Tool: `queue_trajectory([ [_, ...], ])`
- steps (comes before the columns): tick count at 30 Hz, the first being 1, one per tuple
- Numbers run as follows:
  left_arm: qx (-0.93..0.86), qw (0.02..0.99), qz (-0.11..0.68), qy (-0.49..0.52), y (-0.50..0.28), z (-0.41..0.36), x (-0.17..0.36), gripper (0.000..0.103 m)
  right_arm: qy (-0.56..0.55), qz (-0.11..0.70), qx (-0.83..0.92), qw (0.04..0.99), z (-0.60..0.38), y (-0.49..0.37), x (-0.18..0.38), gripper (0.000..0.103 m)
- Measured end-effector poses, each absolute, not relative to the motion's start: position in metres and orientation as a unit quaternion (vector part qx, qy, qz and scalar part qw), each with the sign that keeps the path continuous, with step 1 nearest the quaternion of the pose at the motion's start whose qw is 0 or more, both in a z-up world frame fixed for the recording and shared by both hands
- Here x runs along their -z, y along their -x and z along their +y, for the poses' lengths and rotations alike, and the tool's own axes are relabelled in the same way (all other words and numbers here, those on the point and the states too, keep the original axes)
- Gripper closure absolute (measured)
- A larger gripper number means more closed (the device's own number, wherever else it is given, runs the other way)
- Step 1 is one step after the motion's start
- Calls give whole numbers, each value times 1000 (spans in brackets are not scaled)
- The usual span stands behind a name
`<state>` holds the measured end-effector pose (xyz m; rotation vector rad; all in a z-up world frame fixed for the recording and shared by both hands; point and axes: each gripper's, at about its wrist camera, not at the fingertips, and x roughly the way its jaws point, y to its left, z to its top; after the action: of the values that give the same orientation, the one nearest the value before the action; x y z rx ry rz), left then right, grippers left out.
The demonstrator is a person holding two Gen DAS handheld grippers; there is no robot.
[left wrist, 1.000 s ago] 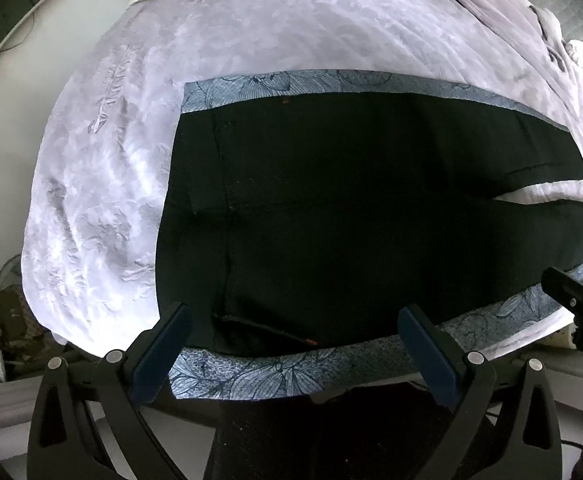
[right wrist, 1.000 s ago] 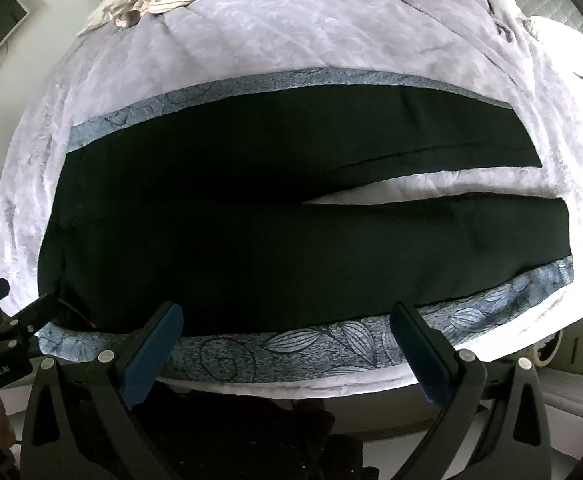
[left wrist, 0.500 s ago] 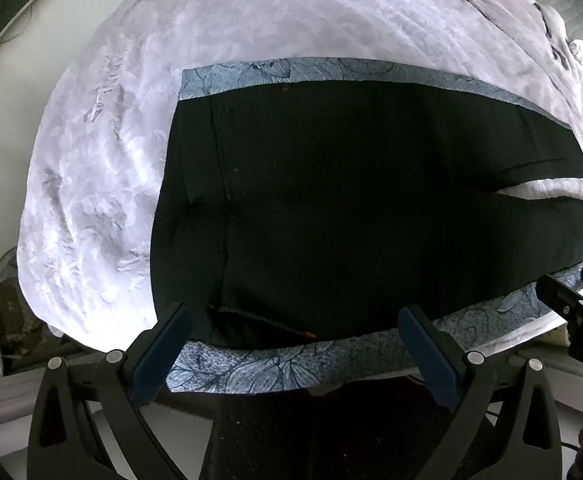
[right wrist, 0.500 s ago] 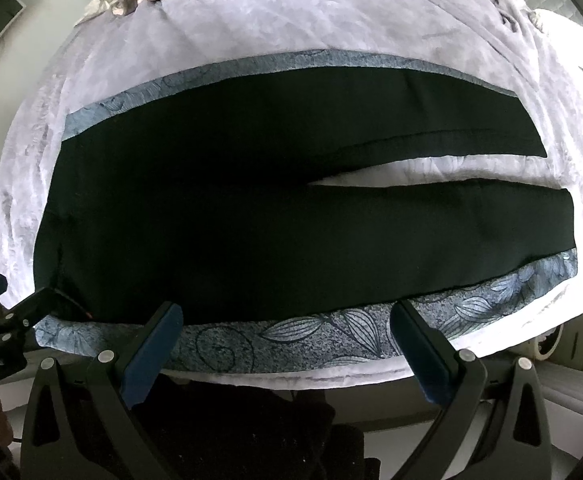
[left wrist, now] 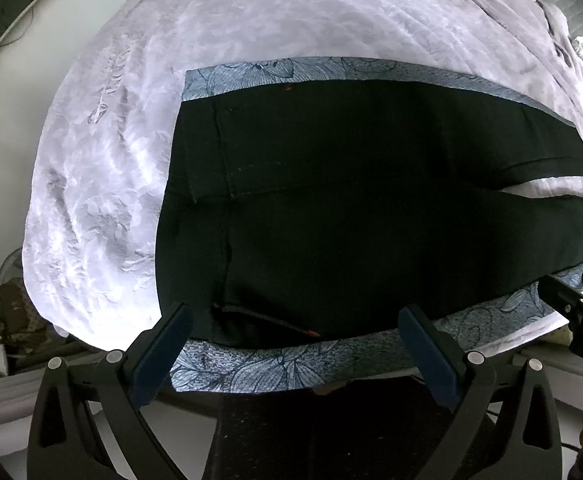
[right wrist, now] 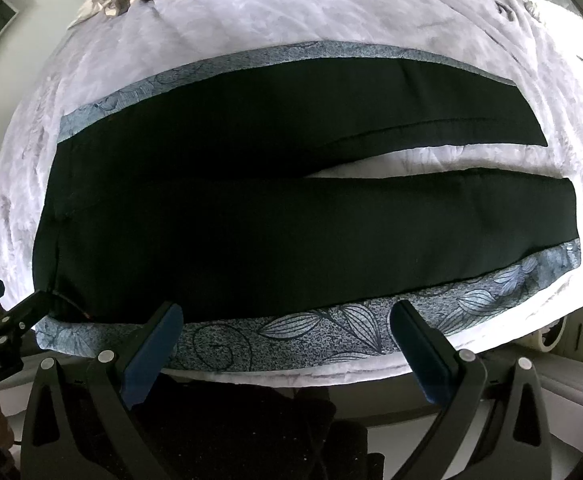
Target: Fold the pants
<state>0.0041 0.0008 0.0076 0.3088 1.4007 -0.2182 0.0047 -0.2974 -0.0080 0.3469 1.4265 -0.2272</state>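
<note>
Left wrist: pants (left wrist: 371,208) flat just beyond spread left tongs (left wrist: 297,344).

The pants (left wrist: 351,208) are black and lie flat, spread lengthwise across a bed (left wrist: 103,184), resting on a blue-grey leaf-patterned cloth (left wrist: 275,368) whose strips show along both long edges. The waistband is at the left end, the two legs run rightward. The legs part in a narrow wedge that bares the pale bedcover.

pants (left wrist: 351,208) flat on cloth (left wrist: 275,364) | cloth on bed (left wrist: 103,184) | waistband left, legs right
</note>
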Motion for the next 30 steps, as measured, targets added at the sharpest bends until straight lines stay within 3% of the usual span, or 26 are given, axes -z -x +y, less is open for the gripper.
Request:
queue_trajectory([
  [30,16,767,632,-107,45,-60,-36,0,-118,634,29,764,-361,17,-12,0],
])
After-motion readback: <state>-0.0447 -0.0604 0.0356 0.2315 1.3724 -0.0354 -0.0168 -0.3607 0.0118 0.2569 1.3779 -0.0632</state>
